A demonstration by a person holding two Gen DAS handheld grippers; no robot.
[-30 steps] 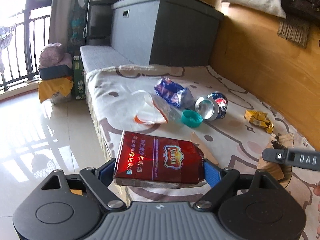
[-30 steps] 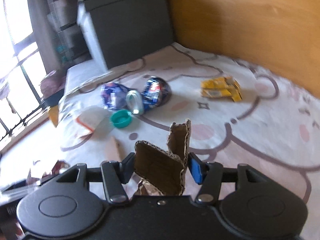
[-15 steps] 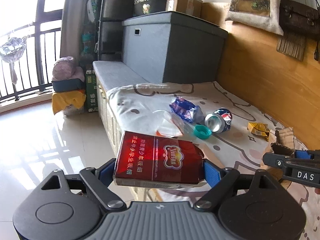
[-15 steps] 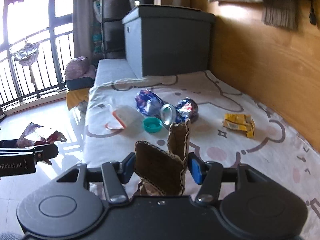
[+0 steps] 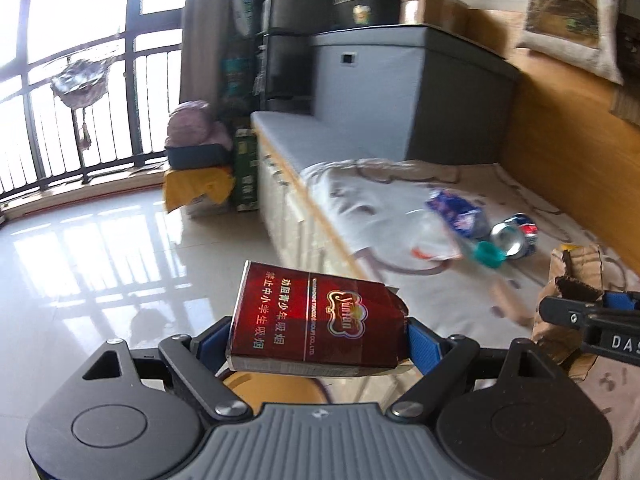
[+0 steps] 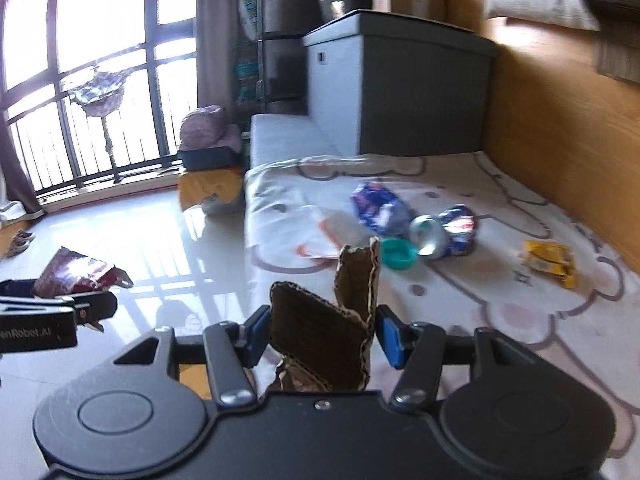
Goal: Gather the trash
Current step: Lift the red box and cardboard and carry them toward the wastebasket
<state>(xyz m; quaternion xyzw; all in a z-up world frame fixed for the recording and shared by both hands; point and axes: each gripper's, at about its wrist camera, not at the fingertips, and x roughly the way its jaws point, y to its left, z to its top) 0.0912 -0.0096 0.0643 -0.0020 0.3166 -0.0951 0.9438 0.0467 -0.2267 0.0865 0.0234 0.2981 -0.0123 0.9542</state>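
Note:
My left gripper (image 5: 316,340) is shut on a dark red cigarette box (image 5: 312,320), held flat over the shiny floor beside the bed. A torn piece of brown cardboard (image 6: 324,336) stands upright between the blue pads of my right gripper (image 6: 322,336), which is shut on it above the bed's edge. That cardboard (image 5: 572,304) and the right gripper (image 5: 592,320) also show at the right edge of the left wrist view. On the bed lie a crushed blue can (image 6: 444,232), a teal cap (image 6: 396,254), a blue wrapper (image 6: 380,204), a clear plastic bag (image 6: 324,232) and a yellow wrapper (image 6: 550,262).
The bed sheet (image 6: 520,320) has a cartoon print. A grey storage box (image 6: 400,84) stands at the bed's head, wooden panelling (image 6: 560,120) along the right. By the window rail are a yellow-covered pile (image 5: 198,188) and a green carton (image 5: 246,168). Glossy floor (image 5: 100,260) lies left.
Both grippers have drawn back and risen from the bed, each keeping its hold. The trash on the sheet looks farther away, and more floor and window show now.

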